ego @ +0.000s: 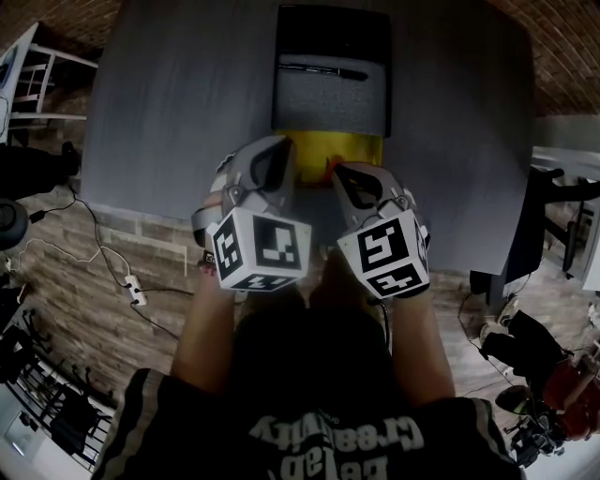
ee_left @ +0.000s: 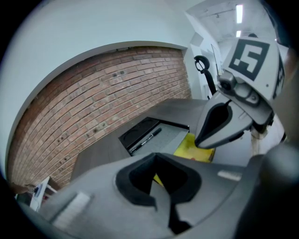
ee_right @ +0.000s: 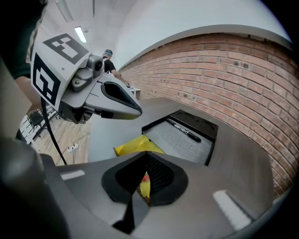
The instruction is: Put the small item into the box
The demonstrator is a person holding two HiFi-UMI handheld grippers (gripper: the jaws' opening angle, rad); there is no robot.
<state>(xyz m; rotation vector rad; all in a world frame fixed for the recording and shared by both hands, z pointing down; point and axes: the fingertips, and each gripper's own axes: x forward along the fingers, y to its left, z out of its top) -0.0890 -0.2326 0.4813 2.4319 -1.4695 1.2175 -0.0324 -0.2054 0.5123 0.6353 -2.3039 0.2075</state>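
Observation:
An open black box (ego: 330, 28) with a grey foam lining (ego: 328, 101) stands at the far middle of the dark table; a black pen (ego: 323, 70) lies in it. A flat yellow item (ego: 339, 148) lies just in front of the box, with a small red spot at its near edge. Both grippers hover side by side over that yellow item. My left gripper (ego: 281, 157) has its jaws together with nothing between them. My right gripper (ego: 345, 178) is shut too, empty. In the right gripper view, yellow and a bit of red (ee_right: 142, 176) show behind its jaws (ee_right: 145, 156).
The table's near edge (ego: 169, 225) runs under my hands. Beyond it is brick-patterned floor with cables and a white power strip (ego: 136, 292) on the left. Dark furniture legs (ego: 525, 244) stand at the right. A brick wall (ee_left: 93, 107) curves behind the table.

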